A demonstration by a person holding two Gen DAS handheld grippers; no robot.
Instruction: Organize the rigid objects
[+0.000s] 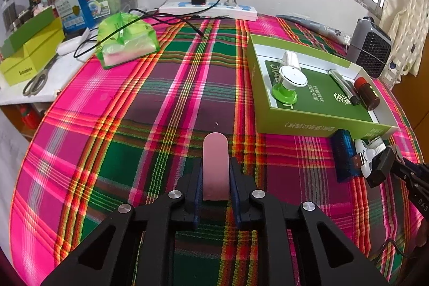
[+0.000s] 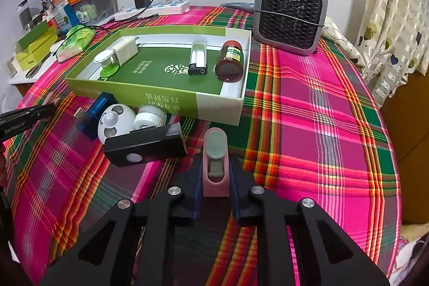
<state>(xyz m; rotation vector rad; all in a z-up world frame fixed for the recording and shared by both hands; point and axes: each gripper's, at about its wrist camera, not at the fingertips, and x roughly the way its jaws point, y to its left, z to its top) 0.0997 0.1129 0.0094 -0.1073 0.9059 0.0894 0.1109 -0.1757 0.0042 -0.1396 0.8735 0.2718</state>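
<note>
Your left tool (image 1: 215,178) hovers over the plaid table (image 1: 134,125), its pads clamped on a pink flat piece (image 1: 215,165). Your right tool (image 2: 215,173) is closed on a pink holder with a grey insert (image 2: 215,162). The green box (image 2: 161,95) lies at 11 o'clock from the right tool — inside it a white charger (image 2: 126,50), a green-footed knob (image 2: 106,62), a lighter (image 2: 198,58) and a brown jar (image 2: 230,62). Against its near wall sit a blue USB block (image 2: 93,114), a white round gadget (image 2: 114,125), a white cap (image 2: 149,117) and a black device (image 2: 144,148).

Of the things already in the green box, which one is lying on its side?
The brown jar with the red lid, at the box's right end.
</note>
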